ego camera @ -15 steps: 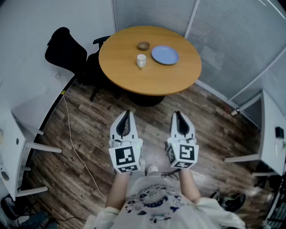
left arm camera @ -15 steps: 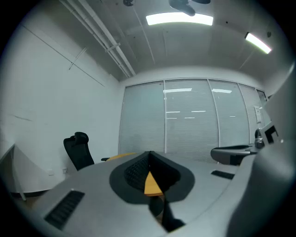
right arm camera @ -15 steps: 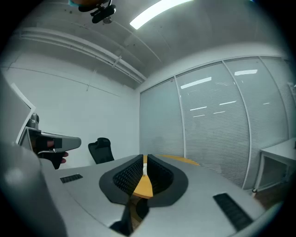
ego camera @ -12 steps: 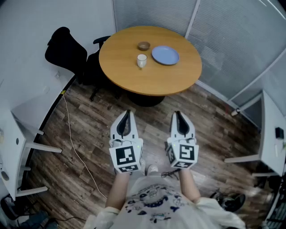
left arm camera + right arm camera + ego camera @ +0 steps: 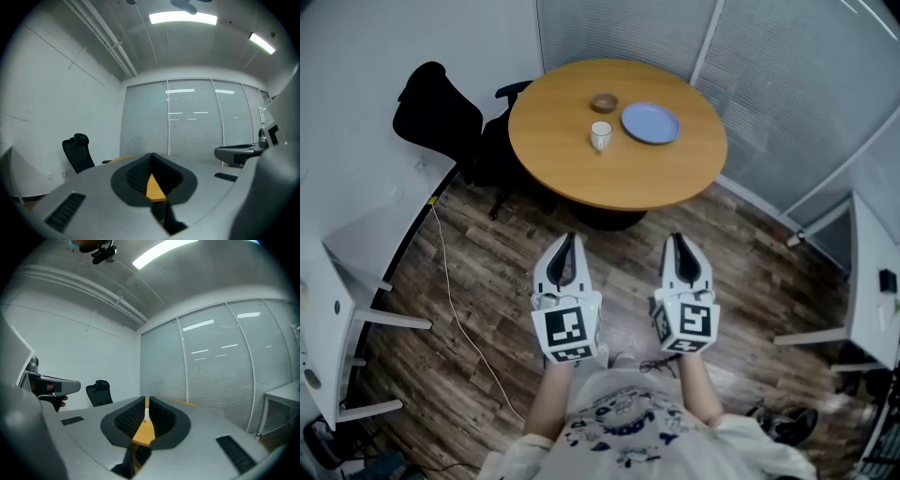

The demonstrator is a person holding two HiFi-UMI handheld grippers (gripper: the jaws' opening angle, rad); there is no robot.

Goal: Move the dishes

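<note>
My l gripper [image 5: 567,238] clenched empty, r gripper [image 5: 677,240] jaws a slit apart w/ nothing between, cup [image 5: 600,135], bowl [image 5: 604,101], blue plate [image 5: 650,123] on round table [image 5: 619,178], well ahead of both jaw tips

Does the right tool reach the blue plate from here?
Probably not yet: the right tool is over the floor, short of the table, and the plate lies near its middle. Nothing blocks the way.

No legible text, label, brand or number in any view. Cubes on left claw [image 5: 566,238] and right claw [image 5: 677,240] bear only black-and-white square patterns; shirt [image 5: 623,427] print unreadable
</note>
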